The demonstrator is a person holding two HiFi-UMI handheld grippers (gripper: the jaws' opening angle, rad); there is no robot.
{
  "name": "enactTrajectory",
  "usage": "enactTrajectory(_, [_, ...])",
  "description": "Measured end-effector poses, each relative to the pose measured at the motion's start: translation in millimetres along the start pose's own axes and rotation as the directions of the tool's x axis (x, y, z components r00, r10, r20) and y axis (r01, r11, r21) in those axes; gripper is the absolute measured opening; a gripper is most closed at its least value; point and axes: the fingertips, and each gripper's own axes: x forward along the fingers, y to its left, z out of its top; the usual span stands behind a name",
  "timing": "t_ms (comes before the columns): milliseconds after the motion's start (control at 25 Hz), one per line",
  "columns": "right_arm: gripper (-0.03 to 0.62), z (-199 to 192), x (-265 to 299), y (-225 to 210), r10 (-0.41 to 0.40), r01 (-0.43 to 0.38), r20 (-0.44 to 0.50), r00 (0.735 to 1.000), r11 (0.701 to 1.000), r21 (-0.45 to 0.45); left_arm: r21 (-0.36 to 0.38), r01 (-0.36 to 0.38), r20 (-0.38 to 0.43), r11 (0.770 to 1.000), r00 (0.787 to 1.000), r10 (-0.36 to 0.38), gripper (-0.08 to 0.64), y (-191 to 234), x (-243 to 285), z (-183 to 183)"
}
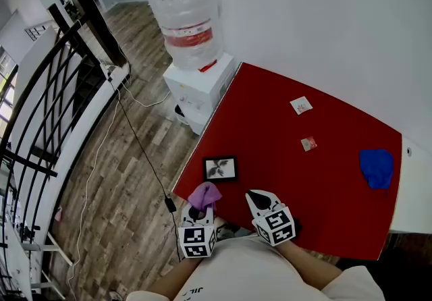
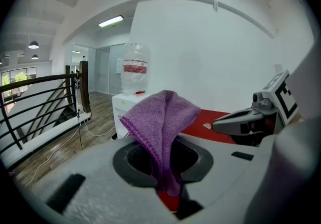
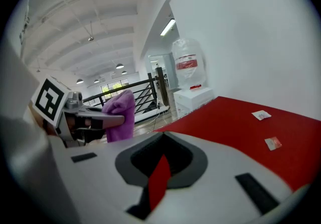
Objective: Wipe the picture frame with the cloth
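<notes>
Head view, looking steeply down: a person stands at the near edge of a red-topped table (image 1: pixel 324 192) with a gripper in each hand, both held low and close to the body. The left gripper (image 1: pixel 200 208) has its jaws clamped on a bunched purple knitted cloth (image 1: pixel 204 194), which stands up out of them in a loose fold, apparently gathered that way so a soft pad leads into the wipe. A small black-edged picture frame (image 1: pixel 221 169) lies flat near the table's left corner, just beyond the cloth and apart from it. The right gripper (image 1: pixel 257 196) hovers beside its partner, jaws drawn almost together on nothing, only a sliver of red tabletop showing between them. It seems placed to steady the frame if needed. A crumpled blue cloth (image 1: pixel 376 167) sits well apart toward the right edge. Wiping looks about to start, with no contact made yet.
</notes>
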Motion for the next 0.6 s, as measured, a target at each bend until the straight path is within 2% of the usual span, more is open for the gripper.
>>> enactTrajectory(600, [0.003,-11.3,3.3,10.6,0.012,-0.014,-0.046,0.999,1.000,-0.028,-0.011,0.002,-0.015,1.000,1.000,-0.002,0.063,0.7,-2.1,-7.0])
